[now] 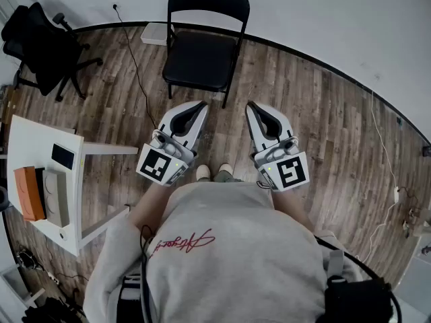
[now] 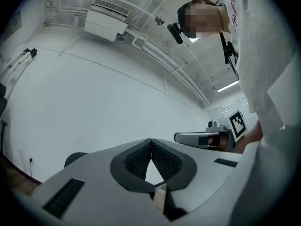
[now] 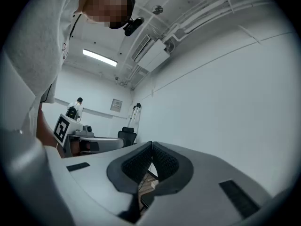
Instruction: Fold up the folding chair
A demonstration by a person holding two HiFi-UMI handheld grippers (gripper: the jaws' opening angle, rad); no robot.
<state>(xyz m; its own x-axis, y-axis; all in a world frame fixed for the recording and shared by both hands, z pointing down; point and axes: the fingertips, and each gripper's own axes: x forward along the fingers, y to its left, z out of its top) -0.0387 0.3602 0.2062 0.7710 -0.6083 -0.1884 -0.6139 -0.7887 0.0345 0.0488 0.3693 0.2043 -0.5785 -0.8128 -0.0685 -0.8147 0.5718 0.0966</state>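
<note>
Left claw [image 1: 201, 105]: jaws pressed together, nothing between them.
Right claw [image 1: 251, 105]: jaws together too, empty, just beside the left one.
Folding chair [image 1: 202, 52]: just ahead of both claws, unfolded and upright on the wooden floor [image 1: 323, 113], touched by neither.
Table [image 1: 40, 140]: white, well off to the left claw's left.
</note>
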